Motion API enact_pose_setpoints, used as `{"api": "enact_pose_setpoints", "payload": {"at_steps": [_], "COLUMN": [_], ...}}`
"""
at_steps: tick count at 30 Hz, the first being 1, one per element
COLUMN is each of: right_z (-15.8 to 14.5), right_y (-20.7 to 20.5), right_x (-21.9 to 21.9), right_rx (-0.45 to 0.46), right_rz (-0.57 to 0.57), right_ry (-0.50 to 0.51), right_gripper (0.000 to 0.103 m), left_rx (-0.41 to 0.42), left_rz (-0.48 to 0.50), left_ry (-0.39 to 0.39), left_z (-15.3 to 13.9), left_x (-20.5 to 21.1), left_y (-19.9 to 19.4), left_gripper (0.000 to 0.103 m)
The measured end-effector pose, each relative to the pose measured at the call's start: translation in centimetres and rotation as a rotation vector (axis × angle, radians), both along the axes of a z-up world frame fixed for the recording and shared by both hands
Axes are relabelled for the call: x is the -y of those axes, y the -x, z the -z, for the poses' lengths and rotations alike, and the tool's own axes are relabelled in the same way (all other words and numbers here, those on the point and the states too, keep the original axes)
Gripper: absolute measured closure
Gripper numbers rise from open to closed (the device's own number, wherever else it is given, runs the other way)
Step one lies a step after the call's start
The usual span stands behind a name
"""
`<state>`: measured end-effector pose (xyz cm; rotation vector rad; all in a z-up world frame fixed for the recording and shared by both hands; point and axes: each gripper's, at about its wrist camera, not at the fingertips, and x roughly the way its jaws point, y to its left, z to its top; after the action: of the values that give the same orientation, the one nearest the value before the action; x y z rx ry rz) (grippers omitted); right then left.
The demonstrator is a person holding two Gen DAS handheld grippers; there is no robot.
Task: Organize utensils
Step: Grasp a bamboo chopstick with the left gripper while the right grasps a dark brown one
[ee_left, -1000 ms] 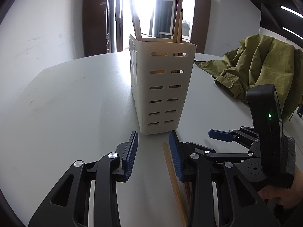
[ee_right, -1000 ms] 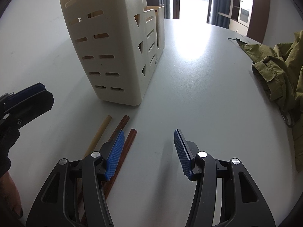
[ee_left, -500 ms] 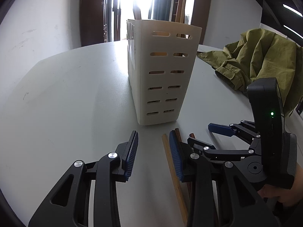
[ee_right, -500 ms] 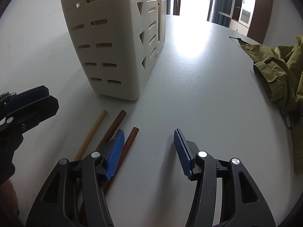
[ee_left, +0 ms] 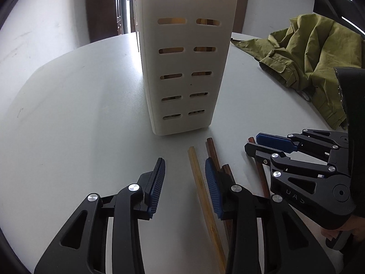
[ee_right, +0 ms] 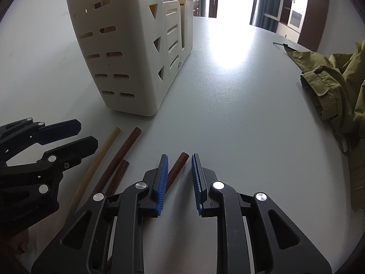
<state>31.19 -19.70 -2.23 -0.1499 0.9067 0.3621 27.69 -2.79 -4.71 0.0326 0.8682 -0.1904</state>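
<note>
A cream slotted utensil holder [ee_left: 187,64] [ee_right: 127,45] stands on the white table, with wooden sticks inside it. Several chopsticks lie in front of it. My left gripper [ee_left: 184,182] [ee_right: 84,134] straddles a pale bamboo chopstick [ee_left: 200,189] [ee_right: 100,153]. Its jaws are opening slightly and neither pad presses on the stick. A dark brown chopstick [ee_left: 213,153] [ee_right: 123,148] lies just right of it. My right gripper [ee_right: 179,175] [ee_left: 252,142] is closing around the tip of another dark chopstick [ee_right: 180,162] [ee_left: 260,173]. That stick lies against the left pad, with a gap to the right pad.
An olive jacket [ee_left: 314,52] [ee_right: 337,86] is heaped at the table's right side. A third, shorter dark stick end [ee_right: 121,169] lies between the two grippers. A hand [ee_left: 337,230] holds the right gripper's handle. Bare tabletop [ee_left: 68,114] stretches left of the holder.
My left gripper has sunk and moved closer to the holder, so the chopstick ends now show. The right jaws have narrowed sharply, and the dark stick now sits between them.
</note>
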Motion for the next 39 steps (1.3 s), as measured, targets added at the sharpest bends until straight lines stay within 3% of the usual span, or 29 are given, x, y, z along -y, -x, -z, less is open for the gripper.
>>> {"api": "enact_pose_setpoints", "payload": {"at_steps": [8,10,13,16,19,24,33,39], "right_z": [0.0,0.0,-0.1,-0.1,0.0,0.1,-0.3,-3.1], "right_y": [-0.4,-0.4,-0.4,-0.6,-0.8,-1.1,-1.0,-0.1], "right_x": [0.7,0.8,0.8,0.8,0.8,1.1,1.4,1.5], "right_rx": [-0.029,-0.034,-0.040,-0.044,-0.042,-0.045,-0.050,0.006], "right_rz": [0.022,0.022,0.023,0.026,0.026,0.026,0.032,0.009], "right_ry": [-0.025,-0.026,-0.025,-0.028,-0.023,-0.024,-0.052,-0.105], "right_gripper": [0.093,0.094,0.094,0.094,0.094,0.094,0.095,0.095], "left_rx": [-0.043,-0.067,-0.047,-0.069,-0.087,-0.113,-0.119,-0.042], "left_rz": [-0.008,-0.011,-0.013,-0.012,0.000,0.015,0.007,0.005], "left_ry": [-0.028,-0.032,-0.098,-0.084,-0.090,-0.114,-0.123,-0.083], "left_z": [0.7,1.1,1.3,1.2,1.2,1.1,0.8,-2.8], "left_x": [0.9,1.1,1.5,1.5,1.8,2.7,2.5,1.5], "left_y": [-1.3,-1.8,-1.7,-1.9,-2.0,-2.1,-1.9,-0.5], "left_gripper": [0.067,0.067,0.066,0.066,0.072,0.094,0.097,0.097]}}
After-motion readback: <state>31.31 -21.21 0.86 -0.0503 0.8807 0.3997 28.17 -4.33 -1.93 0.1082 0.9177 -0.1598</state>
